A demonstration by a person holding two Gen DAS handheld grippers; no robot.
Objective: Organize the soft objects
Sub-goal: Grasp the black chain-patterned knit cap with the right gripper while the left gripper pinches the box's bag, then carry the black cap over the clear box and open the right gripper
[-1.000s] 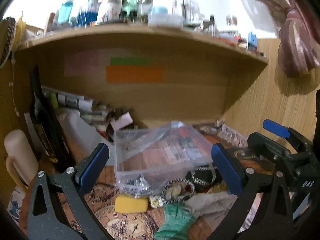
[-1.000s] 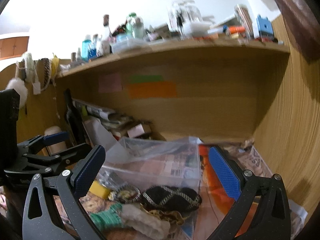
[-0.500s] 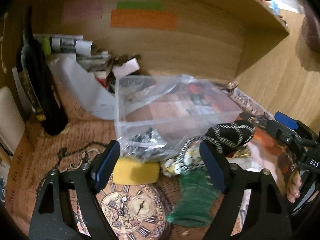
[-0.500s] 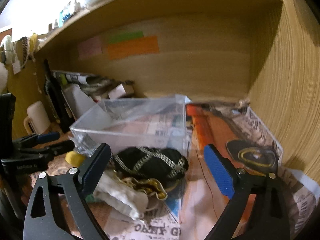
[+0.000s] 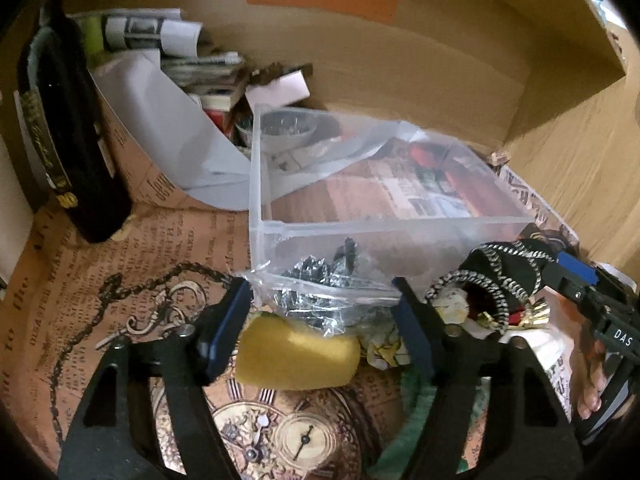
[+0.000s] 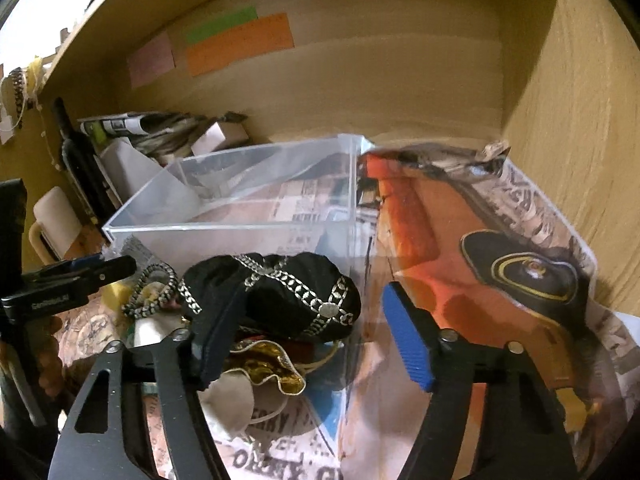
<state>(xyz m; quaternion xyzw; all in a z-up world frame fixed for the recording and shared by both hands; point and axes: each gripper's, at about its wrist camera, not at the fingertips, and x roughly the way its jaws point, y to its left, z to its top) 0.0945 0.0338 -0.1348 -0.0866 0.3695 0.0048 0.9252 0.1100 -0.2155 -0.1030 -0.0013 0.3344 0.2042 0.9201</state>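
A clear plastic box (image 5: 384, 224) stands open on the papered desk; it also shows in the right wrist view (image 6: 248, 232). Soft things lie in a heap before it: a yellow sponge (image 5: 296, 354), a clear bag of silver bits (image 5: 320, 300), a black pouch with silver chain trim (image 6: 280, 296), a gold-edged cloth (image 6: 268, 364) and a green cloth (image 5: 412, 432). My left gripper (image 5: 320, 332) is open, low over the sponge and bag. My right gripper (image 6: 308, 340) is open, its left finger against the black pouch.
A dark bottle (image 5: 72, 148) stands at the left. Rolled papers and small boxes (image 5: 188, 68) pile at the back left. A cream mug (image 6: 52, 220) is at the far left. Wooden walls (image 6: 580, 120) close the back and right.
Both grippers have come down and forward toward the heap in front of the box. The view has tilted from the upper shelf to the desk surface.
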